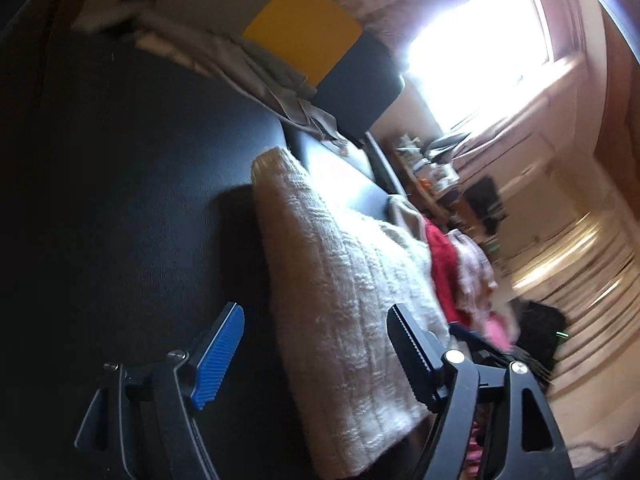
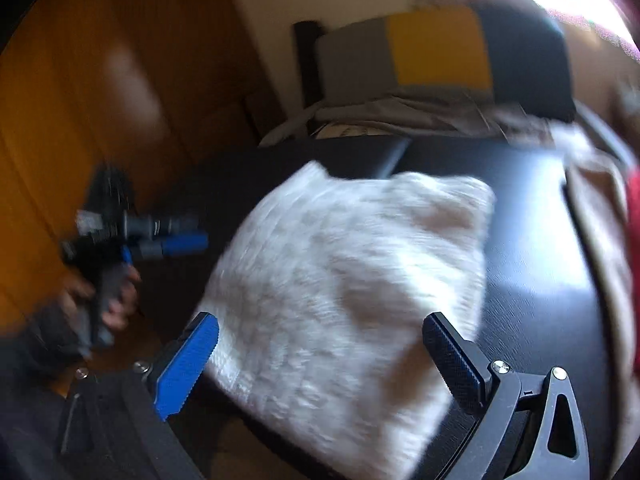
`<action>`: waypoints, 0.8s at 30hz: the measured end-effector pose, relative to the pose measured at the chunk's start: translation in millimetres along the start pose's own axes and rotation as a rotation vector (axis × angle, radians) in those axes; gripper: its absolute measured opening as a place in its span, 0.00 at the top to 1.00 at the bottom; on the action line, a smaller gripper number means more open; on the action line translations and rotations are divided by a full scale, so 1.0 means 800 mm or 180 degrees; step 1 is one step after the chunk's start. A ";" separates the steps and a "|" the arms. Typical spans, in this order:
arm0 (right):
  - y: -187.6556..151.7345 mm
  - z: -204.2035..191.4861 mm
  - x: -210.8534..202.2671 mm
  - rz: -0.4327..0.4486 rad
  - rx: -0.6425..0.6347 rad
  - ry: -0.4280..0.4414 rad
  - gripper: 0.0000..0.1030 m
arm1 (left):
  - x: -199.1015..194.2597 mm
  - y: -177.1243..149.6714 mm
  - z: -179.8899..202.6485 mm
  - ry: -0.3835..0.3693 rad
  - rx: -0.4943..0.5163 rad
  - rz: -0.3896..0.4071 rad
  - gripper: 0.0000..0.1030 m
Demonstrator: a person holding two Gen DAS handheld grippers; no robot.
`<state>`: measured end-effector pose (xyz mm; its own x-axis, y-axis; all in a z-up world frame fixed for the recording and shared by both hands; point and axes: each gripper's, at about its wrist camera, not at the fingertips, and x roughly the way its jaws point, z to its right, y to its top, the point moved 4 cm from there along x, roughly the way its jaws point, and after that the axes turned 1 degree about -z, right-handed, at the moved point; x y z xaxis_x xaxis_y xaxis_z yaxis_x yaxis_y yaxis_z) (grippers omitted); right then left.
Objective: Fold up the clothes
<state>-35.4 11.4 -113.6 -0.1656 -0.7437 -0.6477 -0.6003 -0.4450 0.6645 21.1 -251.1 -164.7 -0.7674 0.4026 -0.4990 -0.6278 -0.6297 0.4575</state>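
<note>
No readable text in either view.

No words, labels, brand marks or numbers can be made out on any surface; both fisheye pictures are blurred, and nothing near either hand-held gripper carries legible print.

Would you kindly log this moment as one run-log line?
left gripper: open | right gripper: open | white knit garment: folded on black table, unheld | clothes pile: table's edge

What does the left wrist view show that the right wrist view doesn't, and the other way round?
Only the left wrist view: the bright window and cluttered shelf. Only the right wrist view: the left gripper seen from outside, held in a hand before an orange wall. Both: the folded white knit on the black table, and the yellow-and-grey cushion.
</note>
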 end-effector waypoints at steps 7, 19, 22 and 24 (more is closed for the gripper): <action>0.023 0.108 0.038 -0.0300 0.0823 0.0296 0.00 | 0.039 0.028 -0.023 -0.0331 -0.0136 -0.0199 0.26; 0.036 0.072 0.128 -0.0572 0.0721 0.0784 0.02 | 0.107 0.015 -0.004 -0.0331 0.0188 -0.0610 0.41; 0.034 0.060 0.131 -0.0564 0.0704 0.0720 0.27 | 0.074 0.015 -0.012 -0.0404 0.0068 -0.0333 0.52; 0.035 0.043 0.136 -0.0601 0.0663 0.0744 0.33 | 0.041 0.009 -0.015 -0.0307 0.0157 -0.0149 0.52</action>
<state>-97.0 -64.9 -178.7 0.1322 -0.7628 -0.6330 -0.7538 -0.4921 0.4355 -7.2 -250.4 -186.4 -0.7445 0.4943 -0.4487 -0.6671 -0.5762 0.4722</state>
